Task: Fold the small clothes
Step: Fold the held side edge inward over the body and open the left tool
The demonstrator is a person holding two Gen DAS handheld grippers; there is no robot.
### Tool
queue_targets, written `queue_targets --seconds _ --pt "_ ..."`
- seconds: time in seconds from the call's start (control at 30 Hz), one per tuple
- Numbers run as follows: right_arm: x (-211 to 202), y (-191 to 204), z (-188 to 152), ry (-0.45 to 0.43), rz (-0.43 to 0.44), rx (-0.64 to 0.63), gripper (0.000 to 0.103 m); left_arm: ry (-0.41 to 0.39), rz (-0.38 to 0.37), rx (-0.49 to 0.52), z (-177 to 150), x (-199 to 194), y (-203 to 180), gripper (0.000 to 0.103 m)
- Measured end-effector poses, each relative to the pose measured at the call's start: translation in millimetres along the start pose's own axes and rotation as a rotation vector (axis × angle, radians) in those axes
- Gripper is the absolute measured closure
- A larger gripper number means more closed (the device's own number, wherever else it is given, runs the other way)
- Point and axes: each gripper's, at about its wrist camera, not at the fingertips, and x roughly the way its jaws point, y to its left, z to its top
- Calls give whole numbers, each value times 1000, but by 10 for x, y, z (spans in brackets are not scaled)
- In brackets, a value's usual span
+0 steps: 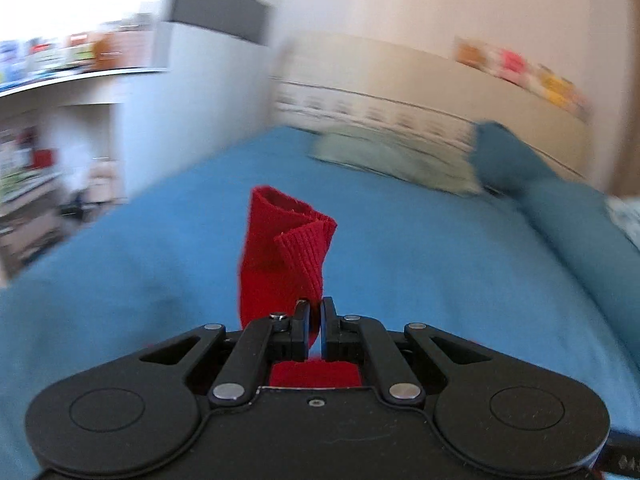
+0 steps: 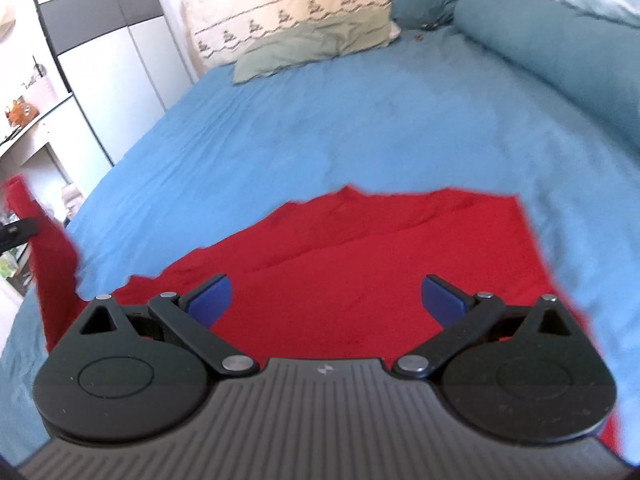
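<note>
Pinching red ribbed cuff [image 1: 294,248] in left gripper [image 1: 316,320], lifting mid-frame; right gripper [image 2: 324,300] gaping over spread red garment [image 2: 360,248]; folding barely starting.

Home bedroom: bed [image 2: 320,120], pillows [image 2: 320,40], wardrobe [image 2: 120,40], cluttered shelves [image 1: 60,60].

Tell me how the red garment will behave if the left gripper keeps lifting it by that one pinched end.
Likely floppy: the ribbed end of the red garment curls above the shut left gripper. Probably light, since a thin pinch holds it. It should trail and drag rather than slide stiffly, as the rest lies creased on the blue sheet.
</note>
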Motion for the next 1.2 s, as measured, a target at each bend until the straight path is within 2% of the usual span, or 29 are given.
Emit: queue_targets --seconds 0.1,0.2,0.3,0.37,0.47,0.5,0.53,0.57,0.63,0.77,0.93,1.0,1.07,1.13,1.2 --pt "-30 -392 87 1 -16 0 0 72 -81 32 -342 251 -675 98" --pt "14 -779 81 23 -27 1 0 157 -133 100 -778 543 -1124 98" --pt "91 -1100 -1 70 -39 1 0 260 -157 177 -1196 803 -1415 98" --pt "140 -1265 -66 99 -33 23 0 301 -162 203 -1371 906 -1497 98" --pt "175 -1395 -131 121 -13 51 0 293 -151 224 -1405 920 -1572 96" --pt "171 -1416 -140 125 -4 59 0 292 -159 217 -1379 899 -1560 91" --pt "171 -1424 -139 128 8 67 0 290 -171 213 -1352 863 -1536 74" --pt "169 -1423 -130 130 20 77 0 290 -179 215 -1350 813 -1500 48" --pt "166 -1390 -88 132 55 94 0 259 -158 231 -1282 660 -1410 31" --pt "264 -1117 25 163 117 75 0 246 -68 236 -1097 455 -1045 30" --pt "607 -553 9 190 168 -19 2 242 134 246 -1048 374 -298 28" --pt "790 -377 -47 212 156 -53 20 260 187 238 -1067 409 -48 28" --pt "949 -265 -114 231 118 -75 27 308 228 215 -1090 452 208 28" --pt "1048 -213 -175 225 91 -72 33 332 238 192 -1115 481 395 28" --pt "1074 -193 -204 205 74 -69 44 345 248 193 -1146 478 506 28"
